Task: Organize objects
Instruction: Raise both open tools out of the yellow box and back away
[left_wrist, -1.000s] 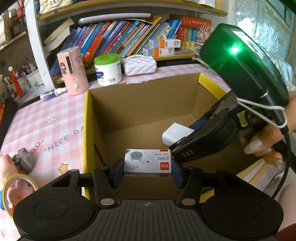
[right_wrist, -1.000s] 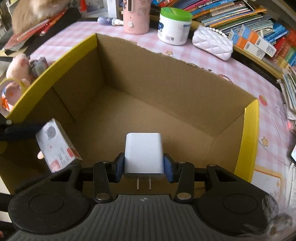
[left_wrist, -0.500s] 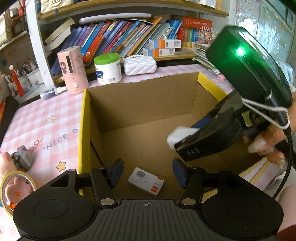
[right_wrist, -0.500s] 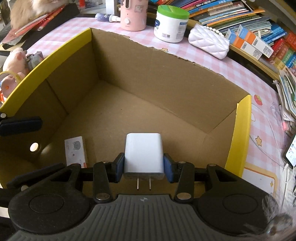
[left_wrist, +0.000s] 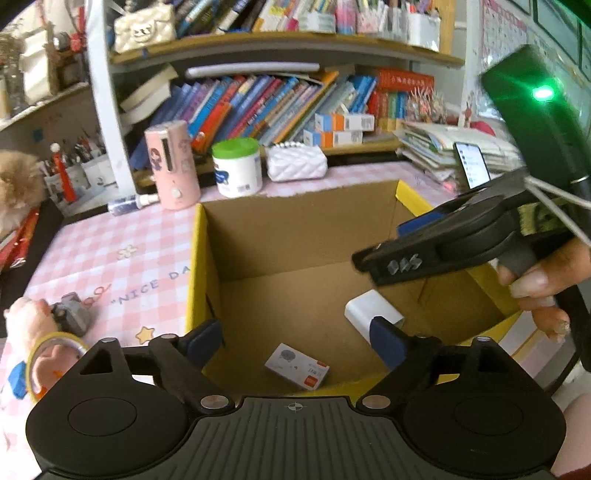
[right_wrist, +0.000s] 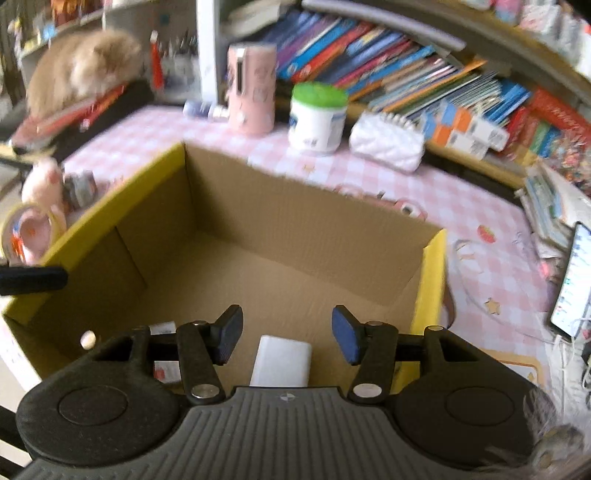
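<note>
Hovering over an open brown cardboard box with yellow top edges (left_wrist: 195, 258) on the pink checked desk (left_wrist: 122, 254). Left gripper (left_wrist: 295, 338) spread wide, jaws just been opening, nothing between them; small white cardboard packet with an orange corner (left_wrist: 298, 365) lying flat on the box floor, near side, just below. Right gripper (right_wrist: 287, 338) also parted, jaws just been opening, pads clear of the white plug-in charger block (right_wrist: 282, 360), which sits on the box floor to the right of the packet. Far side of the desk: pink cylinder-shaped gadget (left_wrist: 171, 164), green-lidded white tub (left_wrist: 238, 168), white quilted pouch (left_wrist: 296, 162). Pink plush toy (left_wrist: 27, 325) off to the left.
</note>
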